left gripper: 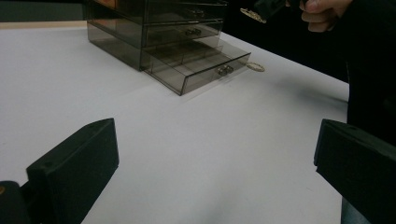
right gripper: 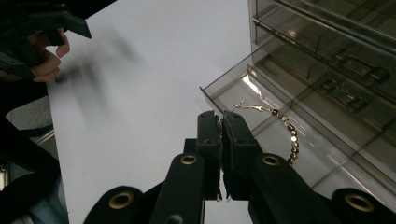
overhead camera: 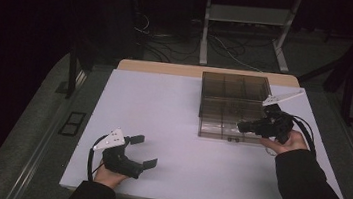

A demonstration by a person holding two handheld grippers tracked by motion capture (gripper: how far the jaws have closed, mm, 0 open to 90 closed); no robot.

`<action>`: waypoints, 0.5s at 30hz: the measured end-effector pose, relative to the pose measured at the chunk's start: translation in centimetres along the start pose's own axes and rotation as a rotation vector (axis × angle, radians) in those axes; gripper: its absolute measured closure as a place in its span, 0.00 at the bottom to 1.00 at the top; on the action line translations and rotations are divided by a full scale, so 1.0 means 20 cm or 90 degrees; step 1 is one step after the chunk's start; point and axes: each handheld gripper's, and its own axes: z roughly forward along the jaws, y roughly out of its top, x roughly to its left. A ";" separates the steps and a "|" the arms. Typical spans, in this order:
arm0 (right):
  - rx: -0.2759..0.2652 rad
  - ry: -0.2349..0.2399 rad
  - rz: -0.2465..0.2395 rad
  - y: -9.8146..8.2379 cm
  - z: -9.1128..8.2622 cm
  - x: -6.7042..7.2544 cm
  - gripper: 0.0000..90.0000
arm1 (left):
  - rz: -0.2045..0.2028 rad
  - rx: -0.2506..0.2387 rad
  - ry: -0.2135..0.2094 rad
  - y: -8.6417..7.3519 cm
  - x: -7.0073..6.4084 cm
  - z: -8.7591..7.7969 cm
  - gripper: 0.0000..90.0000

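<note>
A smoky clear drawer unit stands at the table's back right, its bottom drawer pulled out. My right gripper is shut on a gold bead chain, which hangs in a curve above the open drawer. In the high view the right gripper points left over the drawer. My left gripper rests near the front left of the table, open with nothing between its fingers. In its own view, the left gripper faces the drawer unit across bare tabletop.
The white table has free room across its middle and left. A small gold piece lies on the table just beside the open drawer's front. Behind the table, a desk frame and cables sit on a dark floor.
</note>
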 end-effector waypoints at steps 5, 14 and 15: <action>-0.002 0.012 -0.003 0.04 0.03 0.00 0.95 | -0.002 0.000 -0.002 0.00 0.00 0.00 0.00; -0.001 0.025 -0.003 0.09 0.08 0.00 0.95 | -0.001 0.000 -0.002 0.00 0.00 0.00 0.00; -0.001 0.026 -0.004 0.10 0.09 0.00 0.95 | 0.000 0.001 -0.003 0.00 0.00 0.00 0.00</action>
